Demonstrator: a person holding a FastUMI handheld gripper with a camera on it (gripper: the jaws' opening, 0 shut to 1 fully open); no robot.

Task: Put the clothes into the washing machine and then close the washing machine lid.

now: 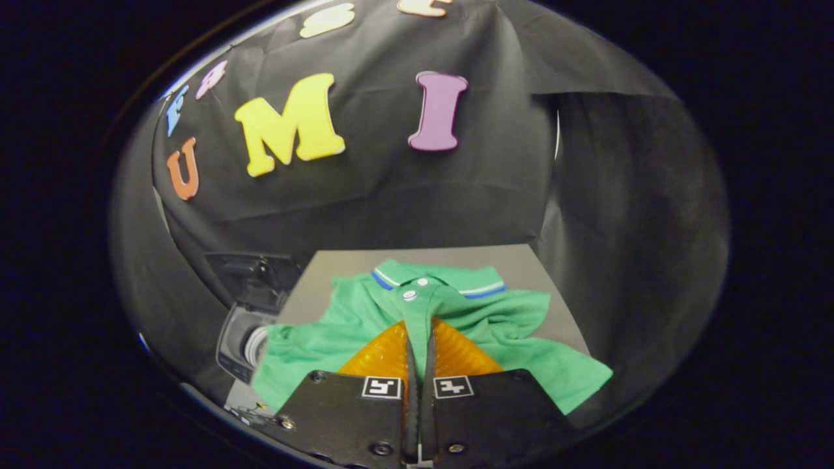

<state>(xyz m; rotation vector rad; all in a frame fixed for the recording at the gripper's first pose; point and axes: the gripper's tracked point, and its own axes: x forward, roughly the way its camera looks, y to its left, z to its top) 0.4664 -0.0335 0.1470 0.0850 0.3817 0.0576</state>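
Note:
A green polo shirt (469,326) with a blue-and-white striped collar lies spread on a grey table (528,260), its hem drooping over the near edge. My gripper (420,326) sits over the shirt's front, just below the buttons. Its fingers are drawn close together, with a narrow fold of green fabric pinched between them. To the left of the table, lower down, stands a small washing machine (244,342). Its dark lid (257,277) is raised open and the drum mouth shows under it. One shirt sleeve reaches toward the machine.
Black cloth walls close in behind the table and on both sides. Bare grey tabletop shows behind the collar and to its right. The machine sits tight against the table's left edge.

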